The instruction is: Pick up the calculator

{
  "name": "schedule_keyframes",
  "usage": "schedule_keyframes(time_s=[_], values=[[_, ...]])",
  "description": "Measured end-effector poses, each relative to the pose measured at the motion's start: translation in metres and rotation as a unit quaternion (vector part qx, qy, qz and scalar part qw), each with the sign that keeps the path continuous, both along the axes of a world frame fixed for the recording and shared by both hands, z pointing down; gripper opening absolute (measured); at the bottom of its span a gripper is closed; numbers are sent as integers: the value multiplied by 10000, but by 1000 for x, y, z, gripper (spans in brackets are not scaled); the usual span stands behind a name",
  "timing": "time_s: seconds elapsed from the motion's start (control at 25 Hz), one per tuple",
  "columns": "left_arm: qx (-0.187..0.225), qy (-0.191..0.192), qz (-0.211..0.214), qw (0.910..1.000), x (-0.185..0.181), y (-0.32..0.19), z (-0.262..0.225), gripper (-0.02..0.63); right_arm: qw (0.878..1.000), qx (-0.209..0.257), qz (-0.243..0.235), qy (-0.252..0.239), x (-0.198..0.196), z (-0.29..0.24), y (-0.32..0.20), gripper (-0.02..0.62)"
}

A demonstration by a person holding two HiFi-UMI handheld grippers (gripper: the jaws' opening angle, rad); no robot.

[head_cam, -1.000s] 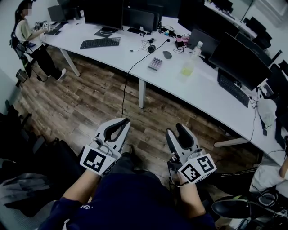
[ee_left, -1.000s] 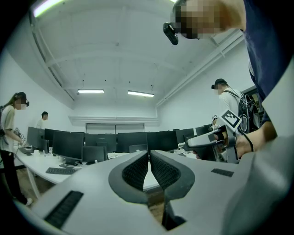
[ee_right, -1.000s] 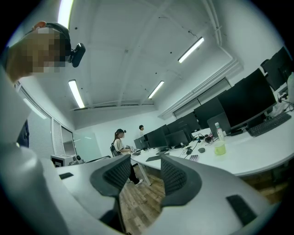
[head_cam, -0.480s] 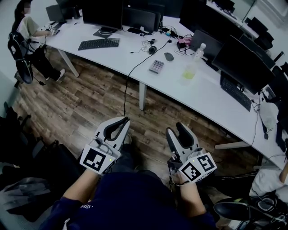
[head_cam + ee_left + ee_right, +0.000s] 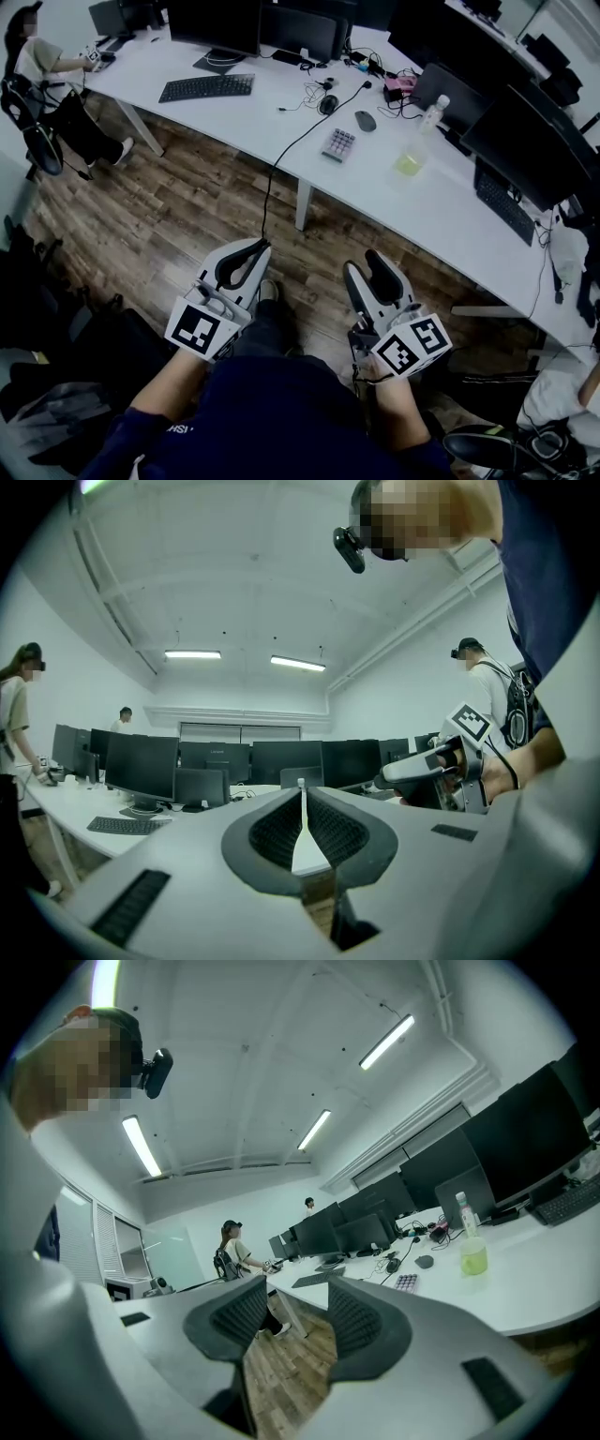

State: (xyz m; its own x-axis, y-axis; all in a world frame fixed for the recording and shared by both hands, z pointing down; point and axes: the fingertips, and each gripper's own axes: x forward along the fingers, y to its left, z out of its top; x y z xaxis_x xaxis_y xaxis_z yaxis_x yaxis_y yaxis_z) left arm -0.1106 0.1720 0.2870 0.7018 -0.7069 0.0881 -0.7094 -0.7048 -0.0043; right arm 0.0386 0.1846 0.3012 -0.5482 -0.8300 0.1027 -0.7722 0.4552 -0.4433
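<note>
The calculator [image 5: 338, 144], small with pale pink keys, lies on the long white desk [image 5: 441, 216] in the head view, and shows small in the right gripper view as the calculator [image 5: 406, 1282]. Both grippers are held low near my body, well short of the desk. My left gripper [image 5: 255, 249] has its jaws pressed together with nothing between them. My right gripper [image 5: 367, 265] stands open and empty, wood floor showing through the gap.
On the desk near the calculator are a mouse [image 5: 365, 120], a bottle with yellow liquid [image 5: 414, 150], cables, keyboards [image 5: 206, 87] and several monitors. A person [image 5: 47, 66] sits at the far left end. Wood floor [image 5: 178, 216] lies between me and the desk.
The view has shifted slightly; the desk and calculator sit a little lower and further right in the head view. Both grippers keep their pose.
</note>
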Motion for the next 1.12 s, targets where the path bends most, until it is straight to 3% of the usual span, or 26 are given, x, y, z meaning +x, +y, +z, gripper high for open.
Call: schedule_keyframes(time_s=[0.44,0.68,1.12], values=[[-422,-205,191,9987,-15,-82,23,41,9995,-253,198,55,-14,13,-77,210],[-268,53,433,9987,-17,-127,20,41,9988,-349,326,79,-22,17,-119,209],[-390,147,731,9964,-20,-212,23,41,9966,-439,684,149,-25,19,-191,209]])
